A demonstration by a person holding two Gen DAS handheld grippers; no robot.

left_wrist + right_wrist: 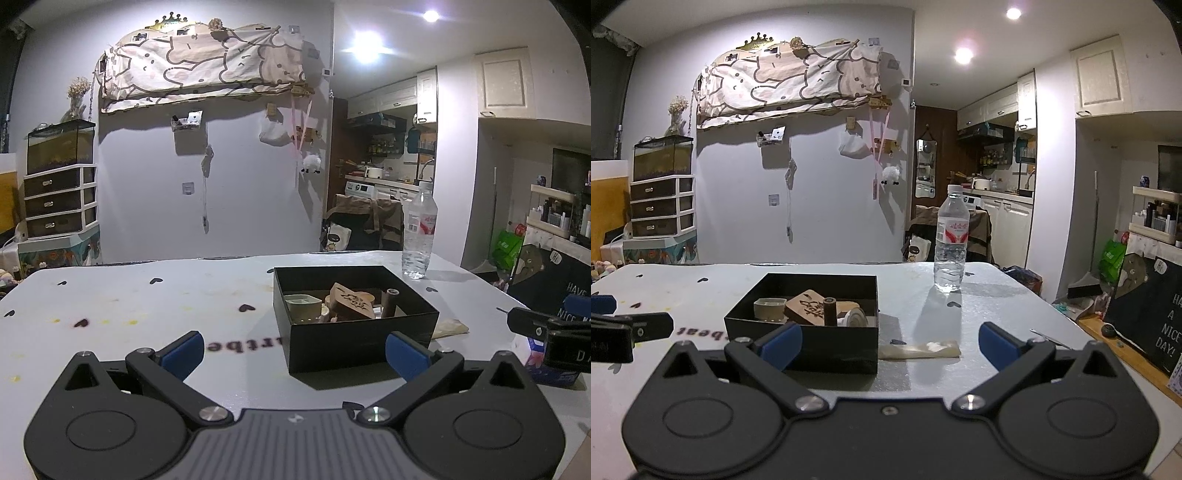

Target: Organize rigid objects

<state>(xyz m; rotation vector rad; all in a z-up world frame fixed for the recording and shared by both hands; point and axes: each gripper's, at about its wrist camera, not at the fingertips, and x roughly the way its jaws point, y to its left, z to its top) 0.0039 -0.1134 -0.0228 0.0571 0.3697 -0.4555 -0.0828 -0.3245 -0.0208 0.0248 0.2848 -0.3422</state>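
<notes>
A black open box [364, 345] [812, 345] stands on the white table, holding a wooden heart-shaped piece [351, 301] [807, 307], a small beige tub [303, 304] [769, 307], a dark cylinder [389, 301] [830, 311] and a white round piece [857, 317]. My left gripper [295, 354] is open and empty, just in front of the box. My right gripper [892, 345] is open and empty too, with the box at its left finger. A flat cream-coloured piece [919, 350] [448, 328] lies on the table right of the box.
A clear water bottle [419, 236] [952, 240] stands upright behind the box toward the table's far right. The table [147, 306] [997, 306] bears small heart marks and printed letters. A black sign [1145, 314] leans to the right, off the table.
</notes>
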